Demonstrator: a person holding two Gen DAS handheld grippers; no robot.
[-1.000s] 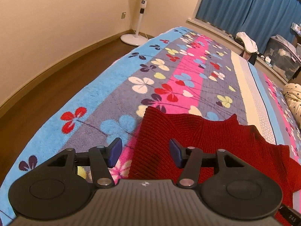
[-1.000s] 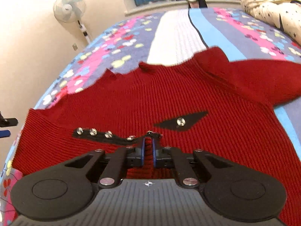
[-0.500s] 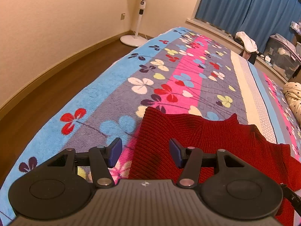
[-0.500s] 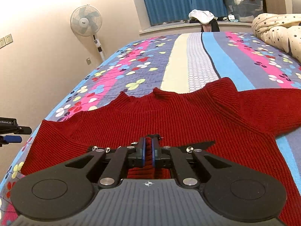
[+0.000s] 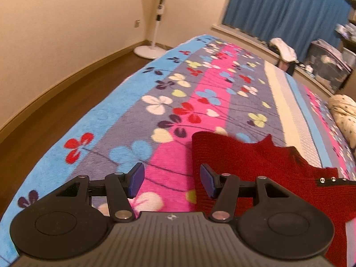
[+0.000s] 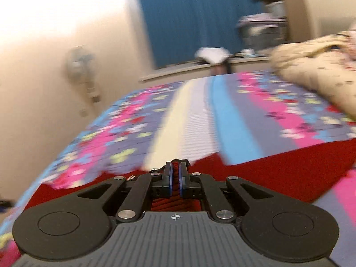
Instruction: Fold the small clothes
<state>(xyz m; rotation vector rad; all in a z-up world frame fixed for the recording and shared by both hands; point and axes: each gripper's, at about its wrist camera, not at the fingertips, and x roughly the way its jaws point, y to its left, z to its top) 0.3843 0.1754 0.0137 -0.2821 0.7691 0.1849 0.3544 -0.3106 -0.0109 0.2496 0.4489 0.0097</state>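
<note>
Warm, dim indoor light is tinting both views yellowish. The right wrist view is smearing heavily with motion blur, and glare is washing out the wall (image 6: 55, 22) at far left. The left wrist view is staying mostly sharp, with fisheye curving bending the floor (image 5: 44, 115) edge.

The bed (image 5: 124, 120) is covered with a striped flower blanket (image 5: 213, 89). A red sweater (image 5: 262, 164) lies on it at lower right, and a cream quilt (image 5: 343, 115) at the right edge.
</note>
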